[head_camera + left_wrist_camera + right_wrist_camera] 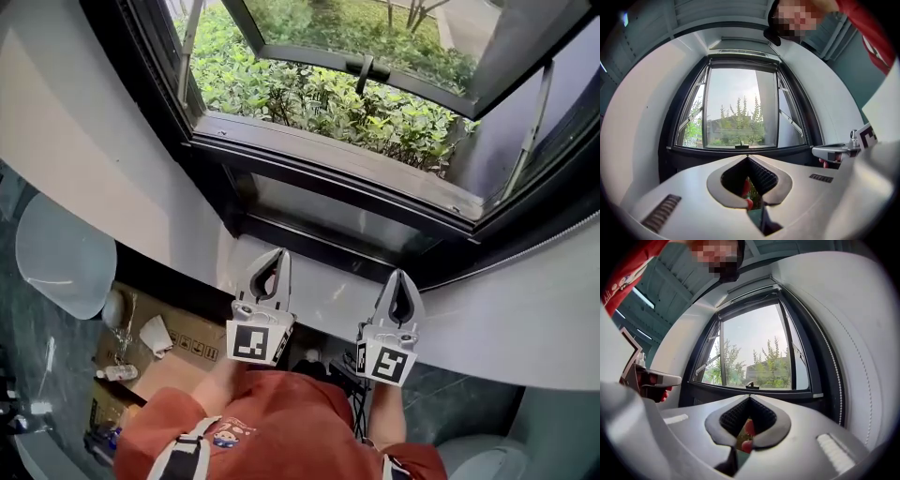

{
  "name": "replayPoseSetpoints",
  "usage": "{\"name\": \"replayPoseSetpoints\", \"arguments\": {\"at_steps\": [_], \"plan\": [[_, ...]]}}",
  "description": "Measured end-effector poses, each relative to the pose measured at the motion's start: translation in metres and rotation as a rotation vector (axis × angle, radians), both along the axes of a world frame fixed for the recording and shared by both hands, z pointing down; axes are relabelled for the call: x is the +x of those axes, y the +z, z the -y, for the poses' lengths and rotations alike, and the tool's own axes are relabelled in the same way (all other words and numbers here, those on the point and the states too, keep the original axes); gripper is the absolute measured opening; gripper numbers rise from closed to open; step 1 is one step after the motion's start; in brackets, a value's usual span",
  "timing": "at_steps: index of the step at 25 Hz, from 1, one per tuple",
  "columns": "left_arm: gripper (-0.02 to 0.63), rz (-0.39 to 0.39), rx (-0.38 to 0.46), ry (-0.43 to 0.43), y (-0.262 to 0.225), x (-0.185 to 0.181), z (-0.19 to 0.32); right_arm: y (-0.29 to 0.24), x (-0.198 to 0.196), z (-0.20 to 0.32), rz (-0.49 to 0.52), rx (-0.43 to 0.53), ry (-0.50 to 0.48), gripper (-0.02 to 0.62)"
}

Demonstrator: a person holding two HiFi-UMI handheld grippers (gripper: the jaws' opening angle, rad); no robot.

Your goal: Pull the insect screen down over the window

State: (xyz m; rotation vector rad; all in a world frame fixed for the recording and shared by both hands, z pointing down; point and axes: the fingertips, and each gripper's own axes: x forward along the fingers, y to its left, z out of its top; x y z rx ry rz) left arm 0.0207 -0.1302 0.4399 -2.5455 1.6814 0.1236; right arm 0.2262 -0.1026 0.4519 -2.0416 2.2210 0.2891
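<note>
The grey fingers point(717, 180) of the left gripper point(278, 254) and the right gripper point(398, 276) are pressed fully together on nothing, side by side near the bottom edge of the black-framed window point(319, 159), its glass sash point(319, 28) swung outward, its opening uncovered, a pale bar point(743, 52) along its top edge.

The window frame point(319, 159) is showing dark, satin-finished metal around clear, glossy glass point(328, 214), while the wall point(84, 141) beside it is looking smooth, matt and white. The left gripper point(278, 253) and right gripper point(400, 275) are presenting pale grey, matt plastic shells, with the inner pads point(764, 176) showing a black, finely ribbed, rubbery facing. Lower down, the cardboard box point(183, 361) is looking dull brown and papery, the shirt point(281, 422) is reading as soft red cloth, and the floor point(450, 398) is gleaming like dark polished stone
</note>
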Motion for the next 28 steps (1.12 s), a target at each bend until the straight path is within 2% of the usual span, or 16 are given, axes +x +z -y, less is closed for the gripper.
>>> {"name": "replayPoseSetpoints", "arguments": {"at_steps": [5,8,13,16,28], "plan": [[0.005,-0.014,-0.004,0.015,-0.005,-0.021,0.033,-0.012,-0.017,0.022,-0.023,0.018,0.035,0.011],[0.006,-0.052,0.019,0.04,-0.011,-0.035,0.052,-0.02,-0.031,0.038,-0.042,0.035,0.052,0.01],[0.006,-0.091,0.011,0.069,-0.016,-0.058,0.08,-0.029,-0.053,0.059,-0.067,0.051,0.094,0.009],[0.005,-0.088,0.005,0.075,-0.015,-0.07,0.089,-0.036,-0.063,0.066,-0.098,0.063,0.112,0.009],[0.006,-0.09,0.029,0.062,-0.022,-0.071,0.105,-0.042,-0.064,0.074,-0.106,0.083,0.108,0.009]]}}
